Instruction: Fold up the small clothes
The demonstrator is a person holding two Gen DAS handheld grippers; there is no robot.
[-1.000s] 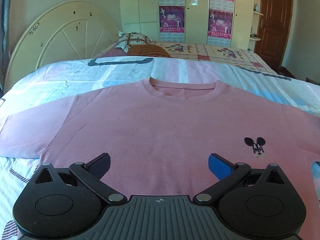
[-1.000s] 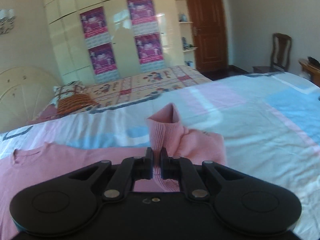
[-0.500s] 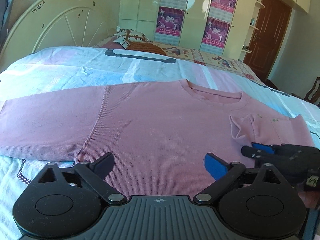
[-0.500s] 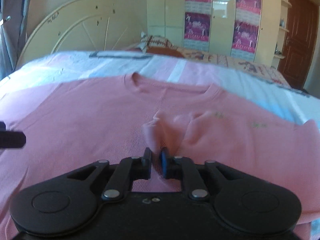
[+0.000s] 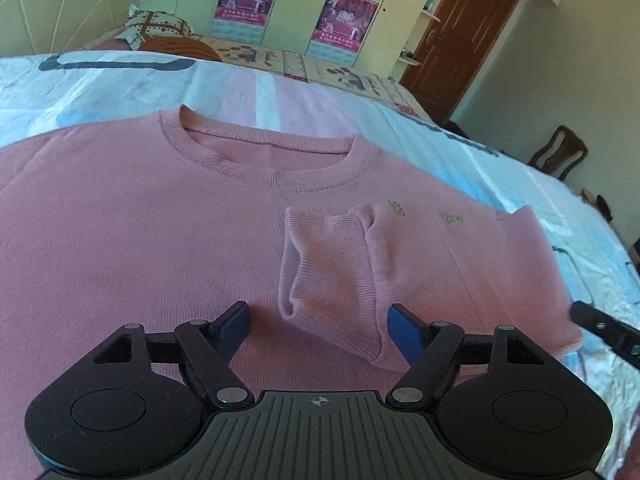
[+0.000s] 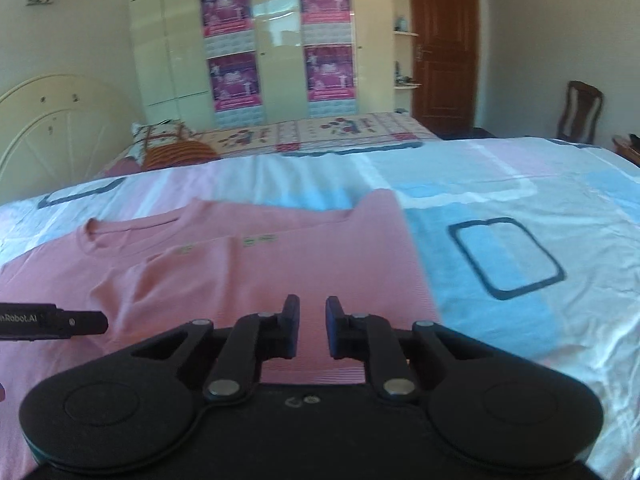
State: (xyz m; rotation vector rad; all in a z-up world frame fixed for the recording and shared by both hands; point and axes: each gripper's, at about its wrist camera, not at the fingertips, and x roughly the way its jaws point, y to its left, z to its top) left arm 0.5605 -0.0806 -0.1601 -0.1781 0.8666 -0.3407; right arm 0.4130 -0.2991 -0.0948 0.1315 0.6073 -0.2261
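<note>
A pink long-sleeved top [image 5: 140,216] lies flat on the bed, neck away from me. Its right sleeve [image 5: 340,272] is folded inward across the chest, the cuff lying loose and rumpled. My left gripper [image 5: 318,322] is open and empty just above the top, its blue pads either side of the cuff's near edge. My right gripper [image 6: 312,326] is open with a narrow gap and empty, over the folded right side of the top [image 6: 260,280]. A tip of the right gripper shows in the left wrist view [image 5: 600,326], and a left finger in the right wrist view [image 6: 60,318].
The bed has a pale blue, pink and white sheet [image 6: 520,208]. A second bed with a patterned cover [image 6: 320,132] and cushion [image 5: 160,28] lies behind. A cream headboard [image 6: 52,120], wardrobe with posters [image 6: 280,48], brown door [image 6: 440,48] and wooden chair [image 6: 580,108] stand beyond.
My right gripper carried the sleeve cuff inward across the chest, let it go and drew back to the right. My left gripper swung right toward the dropped cuff.
</note>
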